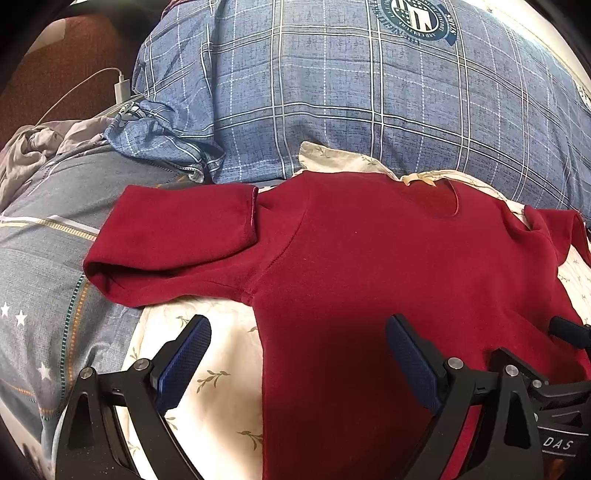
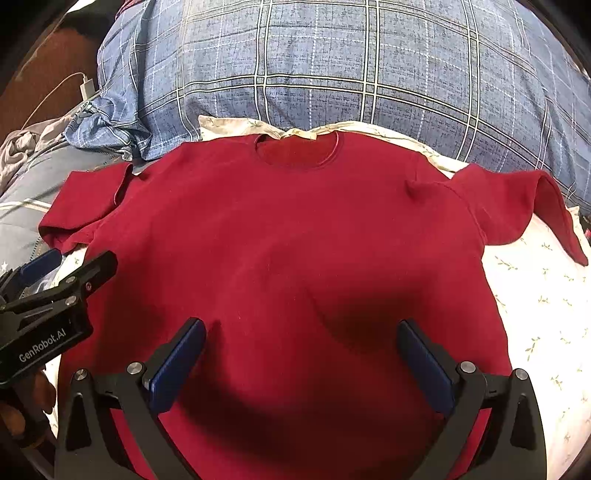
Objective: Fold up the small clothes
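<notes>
Both grippers hang low over the near end of a dark red T-shirt, each with its jaws spread wide and nothing between them. The left gripper straddles the shirt's left side edge: one blue pad is over the white leaf-print pillow, the other over red cloth. The right gripper sits squarely above the lower middle of the shirt, both pads over the fabric and throwing a dark shadow on it; whether any pad actually touches the cloth cannot be told. The shirt lies spread flat, front up, on the leaf-print pillow on a bed, neckline away from the cameras, short sleeves out to either side — the left sleeve flat with its cuff hem showing, the right sleeve rumpled, its edge standing up a little. Writing: the right wrist view catches the left gripper's black body at its left edge, lettered "GenRobot.AI", with part of a hand beneath it, while the left wrist view shows the right gripper's body at its lower right with the letters "DAS" (the rest is cut off). Only the left wrist view takes in the round navy emblem on the blue plaid duvet behind the shirt, its ring of text too small to read. A white charger plug and cable lies at the far left, seen in both views.
</notes>
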The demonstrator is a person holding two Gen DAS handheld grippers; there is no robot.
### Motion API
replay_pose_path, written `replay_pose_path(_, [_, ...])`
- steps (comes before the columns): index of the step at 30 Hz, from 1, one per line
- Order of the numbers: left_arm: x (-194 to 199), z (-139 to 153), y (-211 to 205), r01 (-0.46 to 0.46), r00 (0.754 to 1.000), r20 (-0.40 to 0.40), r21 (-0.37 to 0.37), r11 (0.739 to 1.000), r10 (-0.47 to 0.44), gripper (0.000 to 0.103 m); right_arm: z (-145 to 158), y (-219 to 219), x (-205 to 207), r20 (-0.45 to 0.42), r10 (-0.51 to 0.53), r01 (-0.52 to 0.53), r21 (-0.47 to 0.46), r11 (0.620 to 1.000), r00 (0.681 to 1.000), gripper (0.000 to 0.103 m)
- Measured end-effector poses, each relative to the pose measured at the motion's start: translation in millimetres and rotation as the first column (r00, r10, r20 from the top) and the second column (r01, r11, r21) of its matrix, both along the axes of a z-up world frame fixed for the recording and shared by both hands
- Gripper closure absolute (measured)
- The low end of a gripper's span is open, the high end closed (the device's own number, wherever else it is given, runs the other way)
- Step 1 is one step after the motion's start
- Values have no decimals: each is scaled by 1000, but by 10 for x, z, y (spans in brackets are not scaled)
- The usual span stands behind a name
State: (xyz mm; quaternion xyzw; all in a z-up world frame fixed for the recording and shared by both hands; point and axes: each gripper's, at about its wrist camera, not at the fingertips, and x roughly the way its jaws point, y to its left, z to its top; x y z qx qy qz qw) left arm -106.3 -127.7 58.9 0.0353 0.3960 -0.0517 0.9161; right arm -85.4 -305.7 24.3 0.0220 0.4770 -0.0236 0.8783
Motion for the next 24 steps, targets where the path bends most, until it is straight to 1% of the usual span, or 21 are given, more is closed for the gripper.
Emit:
replay_pose_path(4, [18, 8, 30, -8, 1000, -2, -8, 1000, 8, 8, 7, 52, 27, 5, 20, -20, -1, 1000, 1000, 1])
replay_pose_path(7, [24, 39, 89, -15, 1000, -3, -13, 1000, 15, 8, 2, 131, 49, 11, 58, -58, 7, 998, 998, 4])
replay_pose_path(9, [27, 74, 206, -48, 999, 5, -16, 999, 49, 8, 1, 197, 91, 10, 80, -80, 6, 997, 997, 7])
replay_pose_path(10, [30, 88, 277, -71, 997, 8, -21, 997, 71, 8, 7, 231, 114, 13, 92, -92, 7, 996, 996, 13])
replay_pose_path(11, [41, 99, 381, -104, 994, 9, -29, 994, 105, 8, 22, 277, 155, 18, 113, -113, 19, 993, 993, 22])
replay_pose_path(12, [52, 102, 460, -133, 991, 7, -36, 990, 134, 8, 26, 307, 185, 17, 125, -126, 32, 992, 992, 25])
replay_pose_path(13, [67, 102, 515, -153, 988, 5, -43, 987, 154, 8, 31, 346, 229, 13, 141, -141, 53, 989, 990, 27])
replay_pose_path(15, [104, 82, 667, -204, 979, -11, -63, 977, 204, 8, 45, 437, 326, 19, 171, -172, 99, 980, 985, 28])
replay_pose_path(18, [167, 56, 768, -242, 970, -33, -75, 967, 240, 8, 79, 624, 452, 41, 217, -220, 121, 968, 975, 28])
replay_pose_path(21, [211, 43, 816, -265, 964, -35, -58, 963, 263, 8, 103, 825, 592, 65, 268, -275, 148, 950, 961, 32])
replay_pose_path(23, [244, 37, 862, -286, 958, -36, -57, 956, 285, 8, 87, 951, 734, 67, 299, -306, 165, 938, 952, 47])
replay_pose_path(24, [260, 34, 898, -297, 955, -39, -65, 953, 295, 8, 74, 982, 790, 64, 306, -312, 173, 934, 950, 51])
